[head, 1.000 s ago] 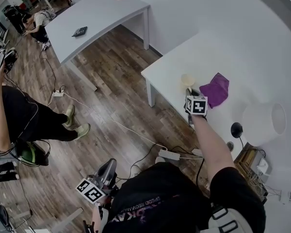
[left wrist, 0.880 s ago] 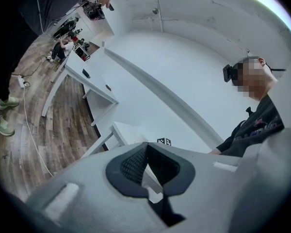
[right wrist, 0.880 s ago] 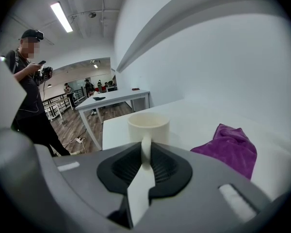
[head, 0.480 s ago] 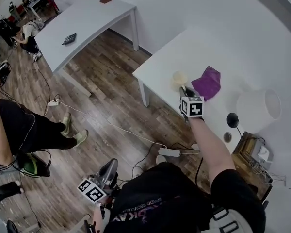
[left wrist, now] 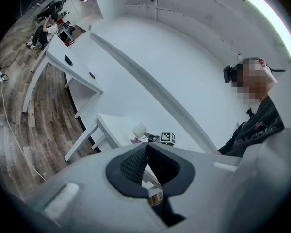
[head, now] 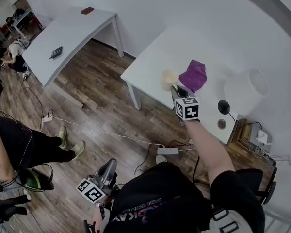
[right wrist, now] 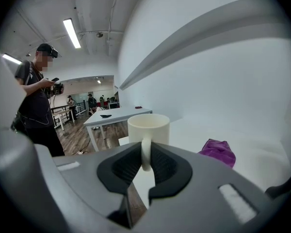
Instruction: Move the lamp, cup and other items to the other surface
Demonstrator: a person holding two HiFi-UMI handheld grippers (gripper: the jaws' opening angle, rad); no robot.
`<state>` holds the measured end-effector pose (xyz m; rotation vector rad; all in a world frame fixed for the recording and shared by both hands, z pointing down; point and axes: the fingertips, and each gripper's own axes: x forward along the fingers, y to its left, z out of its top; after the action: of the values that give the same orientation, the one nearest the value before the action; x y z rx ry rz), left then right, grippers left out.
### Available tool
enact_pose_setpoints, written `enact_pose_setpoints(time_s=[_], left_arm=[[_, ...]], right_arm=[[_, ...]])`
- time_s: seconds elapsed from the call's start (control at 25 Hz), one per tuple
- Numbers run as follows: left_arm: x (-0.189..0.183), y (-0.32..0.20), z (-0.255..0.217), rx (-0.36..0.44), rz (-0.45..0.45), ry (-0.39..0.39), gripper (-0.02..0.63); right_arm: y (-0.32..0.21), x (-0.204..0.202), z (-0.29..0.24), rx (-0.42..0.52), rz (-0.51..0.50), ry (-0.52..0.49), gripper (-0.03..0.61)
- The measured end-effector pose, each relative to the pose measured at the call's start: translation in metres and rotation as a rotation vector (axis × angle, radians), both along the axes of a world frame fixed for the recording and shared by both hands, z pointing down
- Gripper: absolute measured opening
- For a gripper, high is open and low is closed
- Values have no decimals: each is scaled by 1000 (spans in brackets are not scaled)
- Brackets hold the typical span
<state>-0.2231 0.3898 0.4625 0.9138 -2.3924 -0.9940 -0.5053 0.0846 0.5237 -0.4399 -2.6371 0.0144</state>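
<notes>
A cream cup point(head: 168, 78) hangs just above the near white table point(head: 150, 62), and my right gripper point(head: 174, 88) is shut on its handle. In the right gripper view the handle point(right wrist: 145, 152) sits pinched between the pads, with the cup point(right wrist: 148, 128) upright beyond them. A purple cloth point(head: 193, 75) lies right of the cup. The lamp, with a white shade point(head: 246, 88) and a black base point(head: 223, 107), stands at the table's right end. My left gripper point(head: 109, 166) hangs low by my body, its jaws point(left wrist: 146, 148) shut on nothing.
A second white table point(head: 70, 30) stands across the wood floor with a dark calculator point(head: 56, 52) and a small red item point(head: 87, 10) on it. A power strip point(head: 167, 151) and cables lie on the floor. A person point(head: 12, 140) stands at the left.
My right gripper has risen with the cup, lifting it off the near table. The head view has swung, so both tables sit further left. The left gripper has stayed put.
</notes>
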Motion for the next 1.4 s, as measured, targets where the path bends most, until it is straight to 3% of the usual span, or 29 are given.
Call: enact_pose_setpoints(time_s=[0.52, 0.8, 1.16, 1.4], left_arm=[[34, 10, 9, 42, 130, 4, -5], [41, 4, 12, 55, 247, 13, -5], [67, -30, 27, 88, 479, 39, -5], [79, -69, 25, 98, 617, 39, -5]], right_arm=[[1, 88, -31, -29, 69, -57, 48], [-15, 136, -38, -34, 154, -66, 48], [-60, 237, -40, -22, 337, -71, 48], [-117, 312, -40, -17, 499, -59, 47]])
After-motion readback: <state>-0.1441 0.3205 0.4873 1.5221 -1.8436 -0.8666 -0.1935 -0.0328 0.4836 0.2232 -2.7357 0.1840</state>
